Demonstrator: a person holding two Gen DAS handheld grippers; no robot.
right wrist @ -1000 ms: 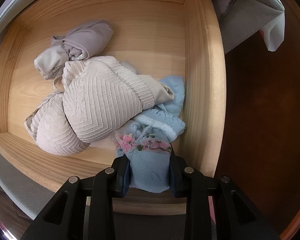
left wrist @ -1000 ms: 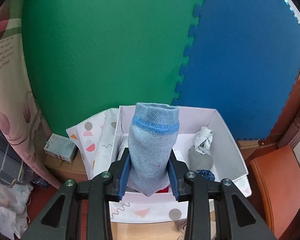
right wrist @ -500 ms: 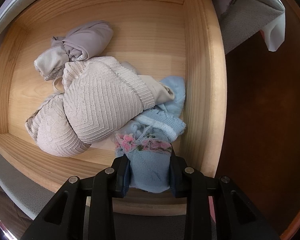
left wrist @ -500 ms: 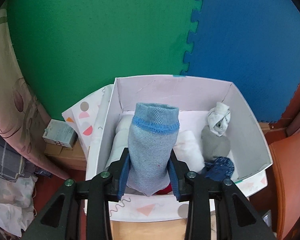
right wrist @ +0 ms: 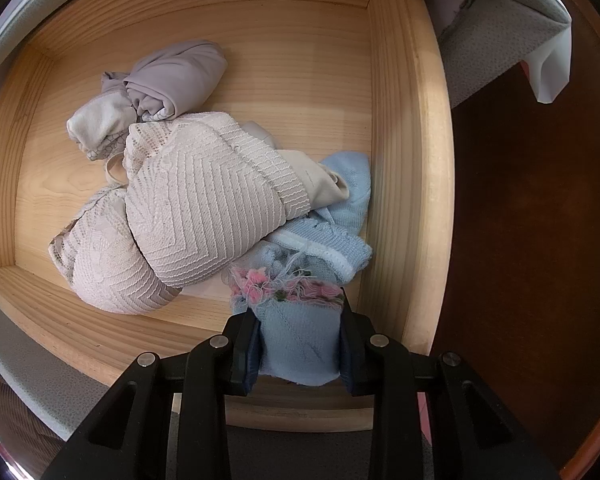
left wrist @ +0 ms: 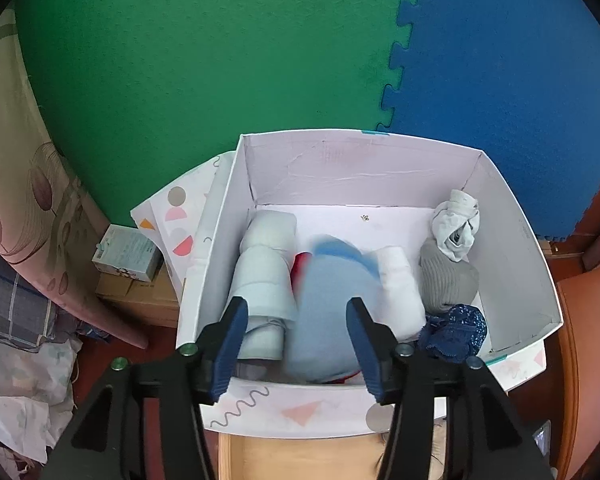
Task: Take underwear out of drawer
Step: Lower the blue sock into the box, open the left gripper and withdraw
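In the left wrist view my left gripper [left wrist: 295, 326] is open above a white cardboard box [left wrist: 516, 280]. A light blue rolled garment [left wrist: 324, 312] with a darker blue band is blurred between the fingers, falling into the box. In the right wrist view my right gripper [right wrist: 300, 344] is shut on a light blue knitted garment with a pink flowered trim [right wrist: 300, 332] at the front right of the wooden drawer [right wrist: 408, 160]. A beige zigzag-knit garment [right wrist: 203, 208] and a grey rolled garment [right wrist: 171, 76] lie in the drawer.
The box holds white rolls [left wrist: 265, 264], a grey roll [left wrist: 448, 276], a white bundle [left wrist: 458, 220] and a dark blue lace piece [left wrist: 456, 332]. Green and blue foam mats [left wrist: 219, 60] lie behind it. A small carton [left wrist: 125, 254] lies left of the box.
My left gripper has opened and let go of the light blue roll, which drops into the box. The box has come closer. My right gripper still holds its garment, unmoved.
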